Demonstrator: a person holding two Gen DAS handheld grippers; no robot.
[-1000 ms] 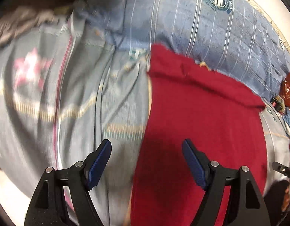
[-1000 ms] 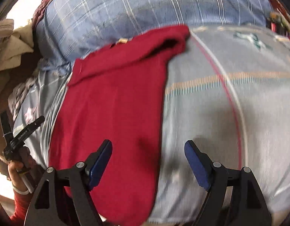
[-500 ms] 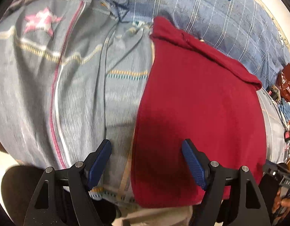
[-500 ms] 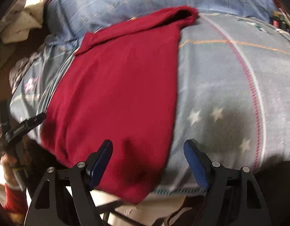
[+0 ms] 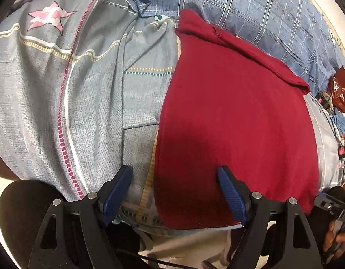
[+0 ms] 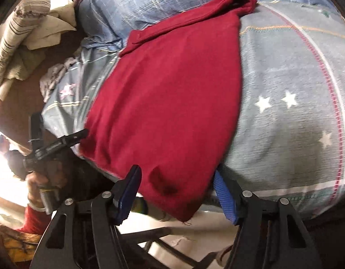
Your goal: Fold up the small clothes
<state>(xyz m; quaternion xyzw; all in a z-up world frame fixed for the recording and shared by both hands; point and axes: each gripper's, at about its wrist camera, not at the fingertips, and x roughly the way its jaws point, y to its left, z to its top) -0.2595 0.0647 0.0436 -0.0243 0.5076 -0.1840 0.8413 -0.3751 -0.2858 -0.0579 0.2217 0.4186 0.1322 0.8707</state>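
Note:
A dark red cloth lies flat on a grey patterned bedsheet, its far end rolled against a blue plaid pillow. It also shows in the right wrist view. My left gripper is open at the cloth's near left corner, one finger over the sheet, one over the cloth. My right gripper is open with the cloth's near right corner between its fingers, at the bed's edge. The left gripper shows in the right wrist view.
The sheet carries stars and stitched stripes. Crumpled beige cloths pile at the far left. A red bag and small items sit at the right of the bed. Pale floor shows below the bed's edge.
Both grippers have drawn back toward the near edge of the bed, to the cloth's near corners. Both stay open. The cloth has not moved.

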